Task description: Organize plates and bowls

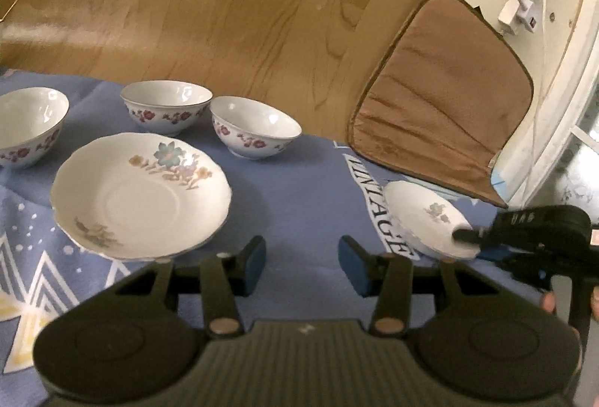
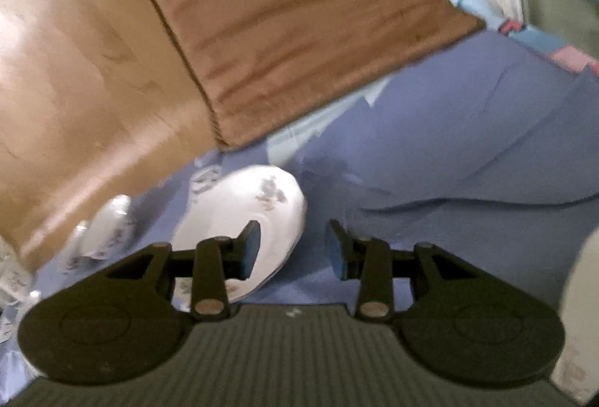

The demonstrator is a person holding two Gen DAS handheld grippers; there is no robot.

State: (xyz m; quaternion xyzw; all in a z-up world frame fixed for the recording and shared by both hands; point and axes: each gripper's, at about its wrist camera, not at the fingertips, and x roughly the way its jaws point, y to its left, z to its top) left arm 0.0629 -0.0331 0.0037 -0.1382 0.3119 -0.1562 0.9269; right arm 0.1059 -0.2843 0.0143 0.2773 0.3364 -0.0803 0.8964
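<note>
A large white floral plate (image 1: pixel 140 195) lies on the blue cloth (image 1: pixel 295 190). Three white bowls with red flowers stand behind it: left (image 1: pixel 28 126), middle (image 1: pixel 166 111), right (image 1: pixel 254 132). My left gripper (image 1: pixel 301 263) is open and empty, low over the cloth just right of the plate. A second, smaller floral plate (image 1: pixel 426 216) lies at the right; it also shows in the right wrist view (image 2: pixel 243 216). My right gripper (image 2: pixel 292 250) is open, its left finger (image 2: pixel 249 246) over this plate's near edge. In the left wrist view the right gripper (image 1: pixel 471 238) meets the plate's rim.
A brown cushion (image 1: pixel 441 96) lies at the cloth's far right edge on the wooden floor (image 1: pixel 224 3). A white wall with a cable and socket (image 1: pixel 520 6) stands beyond it. Blurred bowls (image 2: pixel 108 227) show at the left of the right wrist view.
</note>
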